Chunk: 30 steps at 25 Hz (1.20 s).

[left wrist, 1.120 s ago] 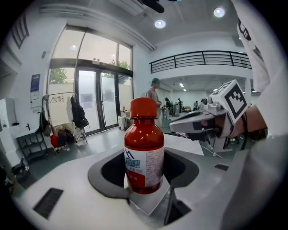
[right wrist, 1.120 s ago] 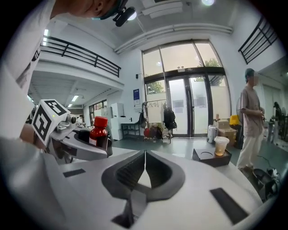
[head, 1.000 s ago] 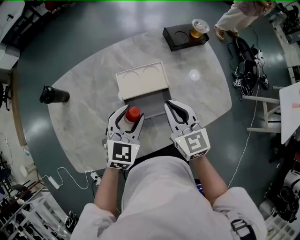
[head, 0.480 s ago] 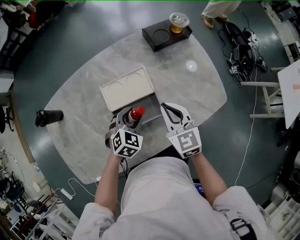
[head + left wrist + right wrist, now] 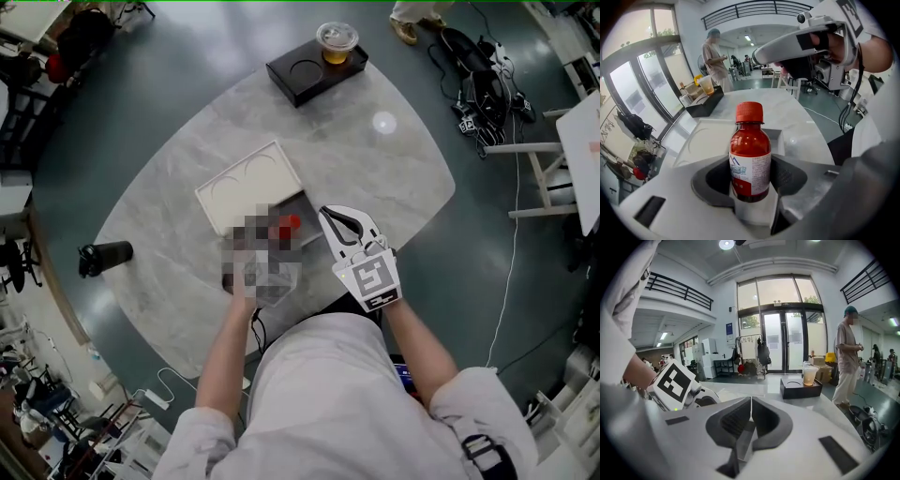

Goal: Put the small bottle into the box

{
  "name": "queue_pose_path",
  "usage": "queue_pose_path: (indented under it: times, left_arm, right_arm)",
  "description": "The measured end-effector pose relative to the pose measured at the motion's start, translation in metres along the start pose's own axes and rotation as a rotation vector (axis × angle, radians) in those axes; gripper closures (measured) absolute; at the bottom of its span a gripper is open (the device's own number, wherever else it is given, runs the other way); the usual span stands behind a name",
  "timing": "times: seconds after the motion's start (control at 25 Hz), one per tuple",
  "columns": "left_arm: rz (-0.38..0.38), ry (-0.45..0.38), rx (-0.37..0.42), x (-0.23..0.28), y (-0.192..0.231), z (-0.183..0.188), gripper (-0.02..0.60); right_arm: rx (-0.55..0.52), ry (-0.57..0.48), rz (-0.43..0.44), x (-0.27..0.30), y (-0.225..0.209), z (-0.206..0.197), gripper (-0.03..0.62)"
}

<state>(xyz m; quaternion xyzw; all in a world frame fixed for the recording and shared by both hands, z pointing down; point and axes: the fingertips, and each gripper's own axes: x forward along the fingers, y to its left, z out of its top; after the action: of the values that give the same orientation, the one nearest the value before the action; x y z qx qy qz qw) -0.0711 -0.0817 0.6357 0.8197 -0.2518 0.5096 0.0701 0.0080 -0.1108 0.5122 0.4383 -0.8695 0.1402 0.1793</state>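
The box (image 5: 307, 206) sits unmoved on the table (image 5: 375, 178). The left gripper (image 5: 750, 199), blurred from above, still clamps the upright bottle (image 5: 749, 154), which seems nudged closer over the box's near edge. The right gripper (image 5: 345, 223) stays pinched together, empty.

Print on the small bottle (image 5: 749, 154) is too blurred to read

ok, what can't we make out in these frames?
Head view: a mosaic patch covers the left gripper and most of the small bottle; only its red cap shows.
Left gripper view: the bottle hides part of the box interior; label print too small to read.
Right gripper view: right gripper body blocks the box.
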Motion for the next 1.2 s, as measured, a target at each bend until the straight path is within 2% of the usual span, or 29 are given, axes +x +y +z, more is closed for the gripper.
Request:
queue_pose_path:
  times: [0.12,0.44,1.2]
  left_arm:
    - [-0.036,0.016,-0.013,0.014,-0.003,-0.002,0.353]
    - [-0.089,0.114,0.028,0.042,-0.011,-0.013,0.353]
    - [-0.105,0.174,0.043,0.068,-0.011,-0.018,0.353]
  right_arm:
    - [0.022,0.007,-0.013,-0.001,-0.004,-0.007,0.568]
    - [0.044,0.047,-0.035,-0.011,-0.015,-0.026,0.568]
    - [0.084,0.090,-0.015,0.003,-0.015,-0.048,0.568]
